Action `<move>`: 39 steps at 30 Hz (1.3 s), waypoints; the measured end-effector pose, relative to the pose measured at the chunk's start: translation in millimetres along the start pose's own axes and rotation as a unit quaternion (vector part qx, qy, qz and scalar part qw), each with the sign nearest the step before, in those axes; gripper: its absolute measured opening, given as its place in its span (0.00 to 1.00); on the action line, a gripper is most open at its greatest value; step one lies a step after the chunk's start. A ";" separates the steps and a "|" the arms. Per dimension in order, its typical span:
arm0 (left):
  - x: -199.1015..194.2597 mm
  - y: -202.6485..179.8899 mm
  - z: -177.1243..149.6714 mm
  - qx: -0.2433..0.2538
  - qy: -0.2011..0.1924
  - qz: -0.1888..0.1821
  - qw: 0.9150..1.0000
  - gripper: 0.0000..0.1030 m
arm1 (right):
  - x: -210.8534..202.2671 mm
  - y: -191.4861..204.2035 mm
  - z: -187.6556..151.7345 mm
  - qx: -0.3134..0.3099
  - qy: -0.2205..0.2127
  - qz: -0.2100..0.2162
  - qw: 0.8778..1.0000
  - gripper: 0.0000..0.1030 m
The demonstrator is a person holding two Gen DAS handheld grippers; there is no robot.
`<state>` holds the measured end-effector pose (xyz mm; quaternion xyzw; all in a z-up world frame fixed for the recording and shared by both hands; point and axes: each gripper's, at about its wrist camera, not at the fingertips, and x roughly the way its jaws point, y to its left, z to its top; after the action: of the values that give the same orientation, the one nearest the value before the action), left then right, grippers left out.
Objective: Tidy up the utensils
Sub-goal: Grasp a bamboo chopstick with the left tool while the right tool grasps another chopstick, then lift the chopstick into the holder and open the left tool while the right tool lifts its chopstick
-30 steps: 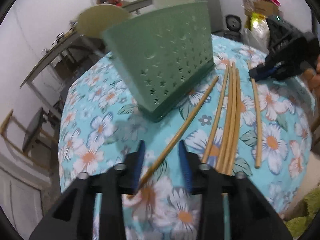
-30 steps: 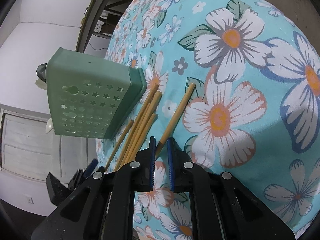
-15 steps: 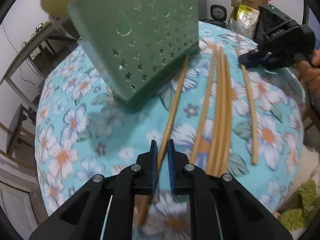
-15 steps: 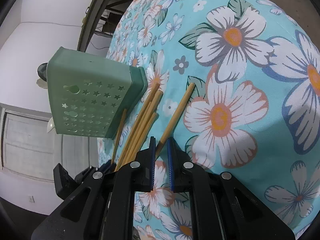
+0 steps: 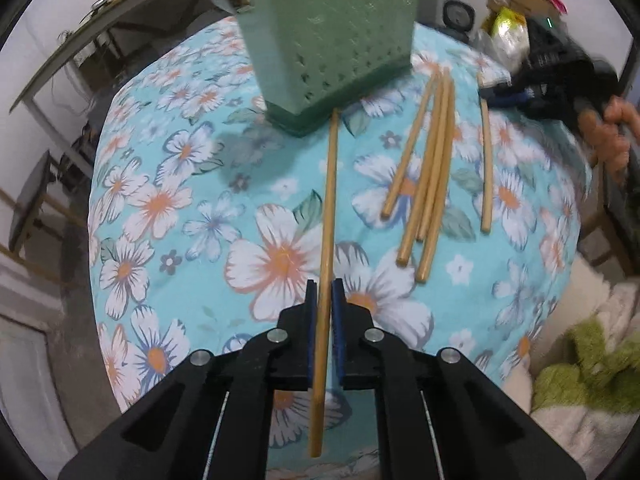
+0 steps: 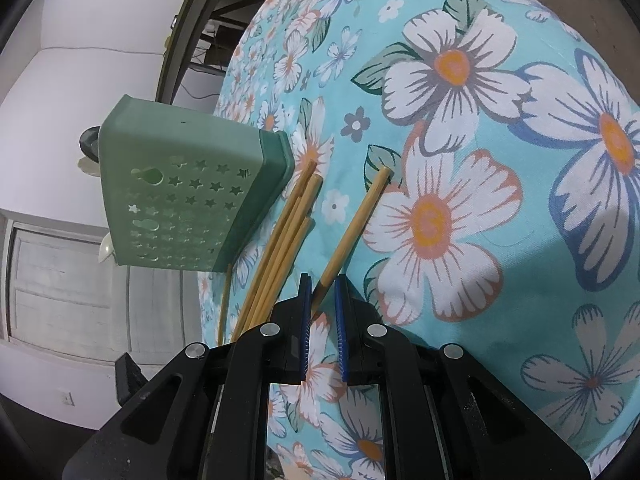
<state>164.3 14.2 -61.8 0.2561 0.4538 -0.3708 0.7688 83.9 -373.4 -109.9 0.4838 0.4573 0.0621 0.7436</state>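
Tabletop [image 5: 172, 240]: round, under a floral turquoise cloth.

Holder [image 5: 336, 36]: green, star-punched, standing toward the far edge of the tabletop.

Left gripper [image 5: 325, 300]: I have it clamped on one chopstick [image 5: 329, 208]. Its jaws have just been closing, and the blue pads now press the stick on both sides. The stick runs from behind the pads straight toward the holder's base, its far tip just beside the dark bottom rim.

Loose chopsticks [image 5: 430, 168]: four in a fanned bundle to the right of the held one, lying on the cloth, far tips near the holder.

Single chopstick [image 5: 486, 160]: apart from the bundle, nearer the right edge.

Right gripper [image 6: 322, 292]: jaws narrow, about the near end of that single chopstick [image 6: 352, 228]; I cannot tell whether the pads actually press it. A hand [image 5: 604, 128] carries this gripper at the tabletop's right edge.
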 end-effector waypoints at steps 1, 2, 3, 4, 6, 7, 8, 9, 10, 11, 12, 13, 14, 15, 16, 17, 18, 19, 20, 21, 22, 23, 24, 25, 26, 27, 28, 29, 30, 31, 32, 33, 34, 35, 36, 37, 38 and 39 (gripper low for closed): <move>-2.2 2.9 3.6 -0.012 -0.009 -0.007 1.000 0.10 | -1.0 0.3 -0.2 0.001 0.000 0.000 1.000 0.11; -4.0 5.2 8.1 -0.022 -0.019 -0.013 0.999 0.14 | -2.0 0.9 -0.4 0.001 -0.001 0.001 1.000 0.13; -5.0 6.5 13.5 -0.032 -0.029 -0.019 0.999 0.15 | -3.0 1.9 -0.4 0.003 -0.002 0.004 1.000 0.17; -4.5 6.8 19.1 -0.038 -0.036 -0.023 0.998 0.17 | -4.7 2.1 0.0 0.006 -0.004 0.007 1.000 0.20; -0.4 4.9 31.8 -0.045 -0.049 -0.027 0.997 0.18 | -8.2 3.6 2.3 0.010 -0.009 0.010 1.000 0.29; 2.3 3.0 37.5 -0.046 -0.054 -0.028 0.997 0.19 | -10.6 3.9 3.5 0.012 -0.014 0.010 1.000 0.30; 6.4 0.7 43.8 -0.045 -0.057 -0.027 0.997 0.19 | -11.6 3.9 4.6 0.015 -0.017 0.009 1.000 0.31; 12.8 -2.9 51.2 -0.044 -0.061 -0.026 0.997 0.19 | -12.4 3.1 5.8 0.019 -0.019 0.008 1.000 0.31; 17.0 -5.3 57.5 -0.043 -0.062 -0.025 0.997 0.19 | -12.7 1.9 6.1 0.023 -0.021 0.009 0.999 0.31; 23.7 -7.5 64.1 -0.042 -0.064 -0.020 0.997 0.19 | -12.9 -0.1 7.1 0.031 -0.023 0.010 0.999 0.31; 30.8 -8.7 70.5 -0.042 -0.065 -0.014 0.997 0.19 | -13.1 -1.7 8.2 0.036 -0.026 0.010 0.999 0.31; 35.6 -9.4 74.4 -0.043 -0.065 -0.009 0.997 0.19 | -13.2 -2.9 9.6 0.039 -0.029 0.009 0.999 0.31; 42.6 -9.9 79.6 -0.046 -0.064 -0.001 0.997 0.19 | -12.3 -3.5 10.6 0.042 -0.032 0.009 0.999 0.31; 48.9 -9.4 83.9 -0.052 -0.062 0.005 0.997 0.19 | -11.8 -4.0 11.9 0.044 -0.034 0.009 0.998 0.31; 54.0 -7.9 86.3 -0.058 -0.058 0.005 0.997 0.19 | -11.0 -4.6 13.6 0.048 -0.038 0.008 0.998 0.31; 58.7 -7.3 88.6 -0.063 -0.056 0.006 0.996 0.19 | -10.5 -5.5 15.0 0.051 -0.041 0.009 0.998 0.31; 62.2 -8.0 89.8 -0.064 -0.056 0.008 0.996 0.19 | -9.3 -6.0 16.8 0.053 -0.044 0.008 0.998 0.30; 64.8 -9.6 91.4 -0.063 -0.058 0.012 0.996 0.19 | -8.3 -6.0 17.8 0.054 -0.048 0.006 0.997 0.30; 65.9 -11.0 92.3 -0.062 -0.060 0.016 0.996 0.19 | -8.5 -7.2 19.2 0.054 -0.050 0.005 0.997 0.28; 67.2 -12.6 93.9 -0.062 -0.062 0.020 0.996 0.19 | -7.2 -7.6 20.0 0.055 -0.054 0.003 0.997 0.25; 68.1 -13.5 94.7 -0.064 -0.062 0.022 0.996 0.19 | -5.9 -8.5 20.7 0.058 -0.057 0.000 0.997 0.22; 68.6 -14.8 95.4 -0.066 -0.062 0.025 0.996 0.18 | -5.4 -9.7 20.7 0.059 -0.060 -0.003 0.996 0.16; 69.2 -16.7 96.2 -0.065 -0.063 0.030 0.995 0.17 | -3.9 -11.0 20.4 0.061 -0.062 -0.008 0.996 0.08; 69.2 -19.1 95.6 -0.064 -0.064 0.033 0.995 0.14 | -2.9 -12.0 19.1 0.064 -0.064 -0.009 0.996 0.08; 68.9 -21.3 95.7 -0.063 -0.065 0.035 0.995 0.11 | -2.7 -14.6 18.6 0.068 -0.066 -0.003 0.996 0.07; 68.4 -23.8 95.7 -0.062 -0.065 0.039 0.995 0.11 | -4.1 -15.3 17.8 0.067 -0.067 -0.002 0.996 0.09; 68.2 -26.3 96.5 -0.061 -0.066 0.042 0.995 0.10 | -4.9 -14.8 17.4 0.066 -0.068 -0.001 0.996 0.08; 66.5 -27.6 96.4 -0.062 -0.067 0.042 0.995 0.09 | -6.6 -13.4 16.7 0.062 -0.070 -0.002 0.996 0.08; 63.9 -28.2 96.0 -0.064 -0.069 0.040 0.995 0.09 | -8.5 -12.3 15.5 0.059 -0.071 -0.001 0.996 0.08; 61.3 -30.2 95.7 -0.066 -0.070 0.037 0.995 0.09 | -11.1 -10.2 14.8 0.054 -0.074 0.003 0.996 0.08; 57.1 -30.6 94.7 -0.069 -0.073 0.034 0.994 0.08 | -14.1 -9.4 13.8 0.052 -0.076 0.007 0.996 0.08; 51.3 -32.2 92.7 -0.073 -0.076 0.030 0.994 0.07 | -16.2 -5.6 13.9 0.047 -0.078 0.010 0.996 0.07; 45.6 -31.4 91.1 -0.078 -0.078 0.027 0.994 0.06 | -21.3 -0.1 13.0 0.034 -0.082 0.011 0.996 0.07; 41.4 -30.6 90.1 -0.082 -0.080 0.025 0.993 0.05 | -24.1 5.2 13.4 0.025 -0.086 0.011 0.996 0.07; 33.5 -29.8 89.2 -0.090 -0.083 0.019 0.992 0.05 | -27.7 11.5 12.5 0.014 -0.091 0.011 0.996 0.07; 26.3 -29.1 89.5 -0.097 -0.088 0.015 0.991 0.05 | -33.8 20.1 11.1 -0.004 -0.098 0.011 0.995 0.07; 19.2 -28.2 89.1 -0.102 -0.094 0.011 0.990 0.05 | -38.9 25.5 9.2 -0.017 -0.103 0.009 0.995 0.07; 13.0 -27.5 88.9 -0.105 -0.101 0.008 0.989 0.05 | -43.1 33.9 7.5 -0.033 -0.109 0.006 0.993 0.06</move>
<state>191.5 -71.5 -34.3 0.1392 0.4084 -0.3384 0.8362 76.6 -383.7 -56.0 0.4661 0.3679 0.0284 0.8041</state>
